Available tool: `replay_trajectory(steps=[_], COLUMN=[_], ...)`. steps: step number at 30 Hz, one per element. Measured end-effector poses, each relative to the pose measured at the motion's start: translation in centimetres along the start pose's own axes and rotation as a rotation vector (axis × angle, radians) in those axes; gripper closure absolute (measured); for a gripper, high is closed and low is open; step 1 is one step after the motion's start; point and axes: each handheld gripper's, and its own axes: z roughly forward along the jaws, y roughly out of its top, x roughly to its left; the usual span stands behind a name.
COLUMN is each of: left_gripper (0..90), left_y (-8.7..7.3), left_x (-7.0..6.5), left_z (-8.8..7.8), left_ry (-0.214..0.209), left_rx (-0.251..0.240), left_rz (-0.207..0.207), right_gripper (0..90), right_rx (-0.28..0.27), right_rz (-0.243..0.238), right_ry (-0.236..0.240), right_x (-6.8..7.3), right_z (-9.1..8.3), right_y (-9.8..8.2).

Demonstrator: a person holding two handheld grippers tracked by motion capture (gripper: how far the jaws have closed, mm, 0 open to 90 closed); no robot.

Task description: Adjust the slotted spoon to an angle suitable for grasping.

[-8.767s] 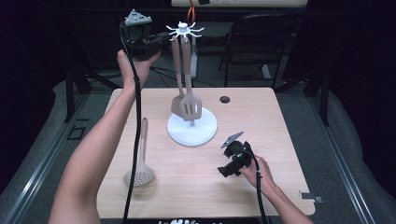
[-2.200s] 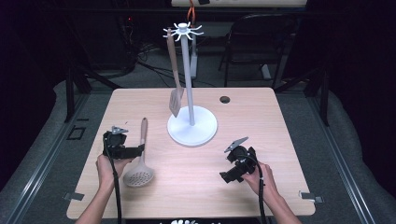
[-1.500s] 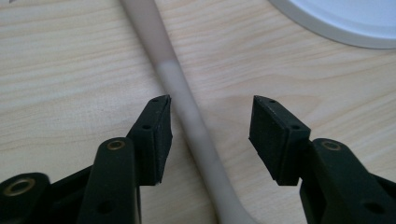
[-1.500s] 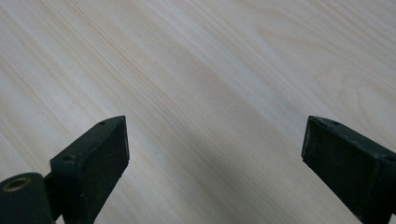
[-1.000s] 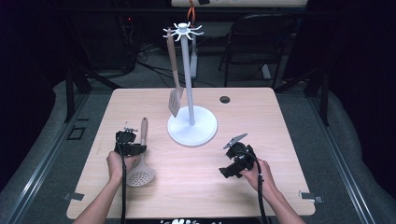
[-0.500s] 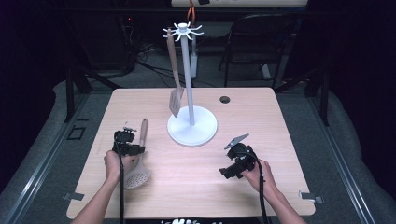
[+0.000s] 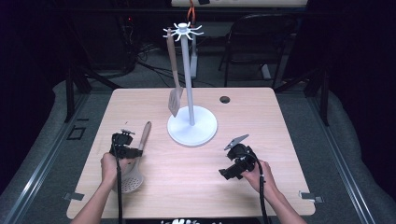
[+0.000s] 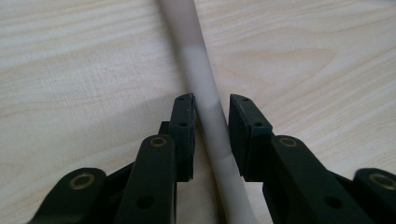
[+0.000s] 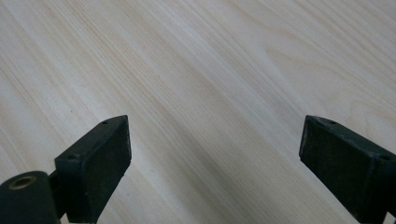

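A beige slotted skimmer (image 7: 132,179) lies on the left of the wooden table (image 7: 201,182), its handle (image 8: 201,70) pointing toward the back. My left gripper (image 7: 134,152) (image 8: 212,105) straddles that handle. Its jaws have just been closing: the left pad touches the handle and a thin gap remains at the right pad. My right gripper (image 7: 226,174) (image 9: 212,135) rests low over bare wood at the front right, jaws wide open and holding nothing. A beige spatula (image 7: 173,88) hangs from the white hook stand (image 7: 192,127) at the table's middle.
A small black round grommet (image 7: 225,99) sits near the back edge of the table. Behind the table stand a dark chair (image 7: 261,37) and metal frame legs. The stand's round base takes up the table's centre.
The left gripper has come from the left of the skimmer onto its handle and its jaws have narrowed around it. The right hand has kept still.
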Motion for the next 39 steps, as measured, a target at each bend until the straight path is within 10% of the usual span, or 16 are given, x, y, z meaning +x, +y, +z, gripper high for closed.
replay_trajectory(steps=[20, 27, 39], left_gripper=[61.8, 69.9, 74.6], left_y=[0.7, 1.6, 0.9], left_x=[-0.5, -1.8, -1.7], left_z=[-0.1, 0.6, -0.2], left_ry=[0.048, 0.118, 0.1], left_rx=[0.047, 0.05, 0.086], left_rz=[0.035, 0.089, 0.132], right_gripper=[8.8, 8.9, 9.0], right_rx=[0.024, 0.021, 0.023], right_rz=[-0.038, -0.032, -0.037], right_ry=[0.004, 0.0, 0.003], right_x=[0.2, 0.0, 0.1], right_z=[0.4, 0.4, 0.3], right_y=[0.1, 0.1, 0.0])
